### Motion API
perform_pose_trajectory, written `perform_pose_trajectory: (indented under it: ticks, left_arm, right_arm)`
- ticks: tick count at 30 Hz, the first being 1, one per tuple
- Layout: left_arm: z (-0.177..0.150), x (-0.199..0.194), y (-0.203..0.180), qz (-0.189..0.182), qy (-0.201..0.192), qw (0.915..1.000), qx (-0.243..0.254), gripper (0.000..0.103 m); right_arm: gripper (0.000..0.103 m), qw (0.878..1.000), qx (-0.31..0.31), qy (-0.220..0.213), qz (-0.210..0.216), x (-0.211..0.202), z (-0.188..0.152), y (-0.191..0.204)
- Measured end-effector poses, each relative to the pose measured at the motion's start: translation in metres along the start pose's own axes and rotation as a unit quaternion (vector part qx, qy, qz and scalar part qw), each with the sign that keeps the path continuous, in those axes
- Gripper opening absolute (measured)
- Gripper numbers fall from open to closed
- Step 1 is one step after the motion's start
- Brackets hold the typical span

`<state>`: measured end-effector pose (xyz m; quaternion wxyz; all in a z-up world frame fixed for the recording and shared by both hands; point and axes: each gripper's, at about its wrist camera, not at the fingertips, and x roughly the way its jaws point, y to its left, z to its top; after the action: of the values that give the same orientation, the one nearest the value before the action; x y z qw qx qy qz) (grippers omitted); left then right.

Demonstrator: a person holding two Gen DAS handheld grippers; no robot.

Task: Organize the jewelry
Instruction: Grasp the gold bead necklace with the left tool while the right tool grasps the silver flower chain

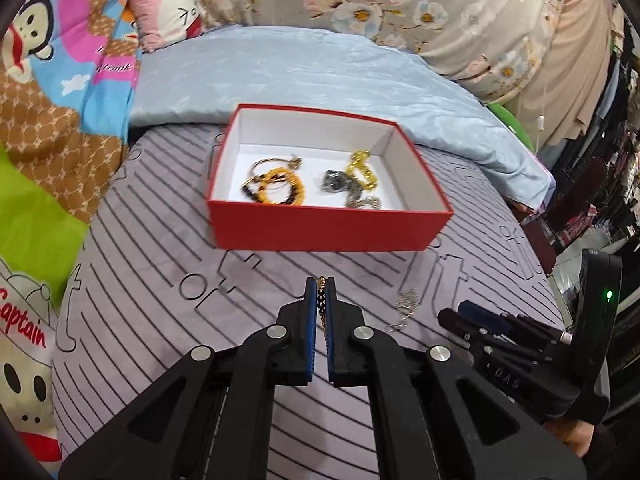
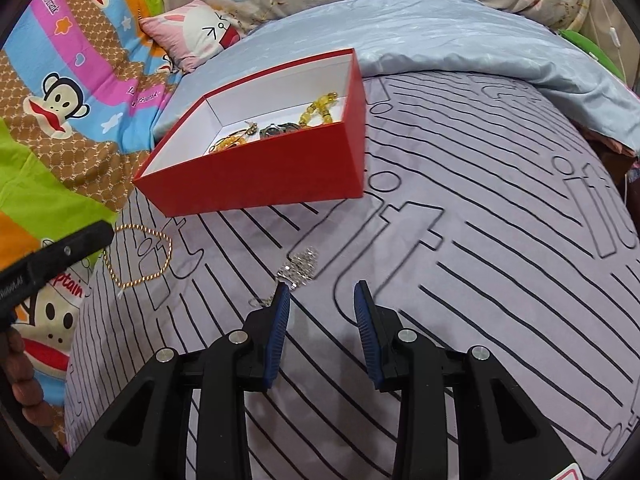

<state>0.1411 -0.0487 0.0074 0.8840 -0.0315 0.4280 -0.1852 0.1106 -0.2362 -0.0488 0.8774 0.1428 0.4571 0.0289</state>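
- Left gripper (image 1: pixel 320 280): clamped on a gold chain (image 2: pixel 138 256), which dangles in a loop below it; red box (image 1: pixel 328 224) just ahead.
- Right gripper (image 2: pixel 322 286): partly open, empty; silver chain (image 2: pixel 300 266) on the bed just off its left fingertip.
- Step: carrying the gold chain to the box; next, lift over the wall and release.
- Unclear: box contents are tangled and partly hidden.

Matt red cardboard box (image 1: pixel 328 230), metal chain (image 2: pixel 138 256)

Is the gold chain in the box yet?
Out. The gold chain hangs from the shut left gripper, short of the red box.
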Motion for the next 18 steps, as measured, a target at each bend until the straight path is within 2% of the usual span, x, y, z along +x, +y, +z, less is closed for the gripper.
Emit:
perform_pose_trajectory:
  ticks: [7,14,18]
  left_arm:
    - [-0.007,0.0,0.02,0.013,0.007,0.9998,-0.014,0.003]
    - [-0.013,0.005,0.031,0.017,0.016,0.9994,-0.025,0.003]
    - [-0.016,0.008,0.033,0.014,0.021,0.9993,-0.029,0.003]
  right_arm:
    - [0.033,1.0,-0.016,0.017,0.007,0.023,0.005,0.018]
    - [0.033,0.999,-0.032,0.015,-0.009,0.032,0.005,0.026]
    - [0.029,0.999,-0.046,0.008,-0.025,0.035,0.005,0.029]
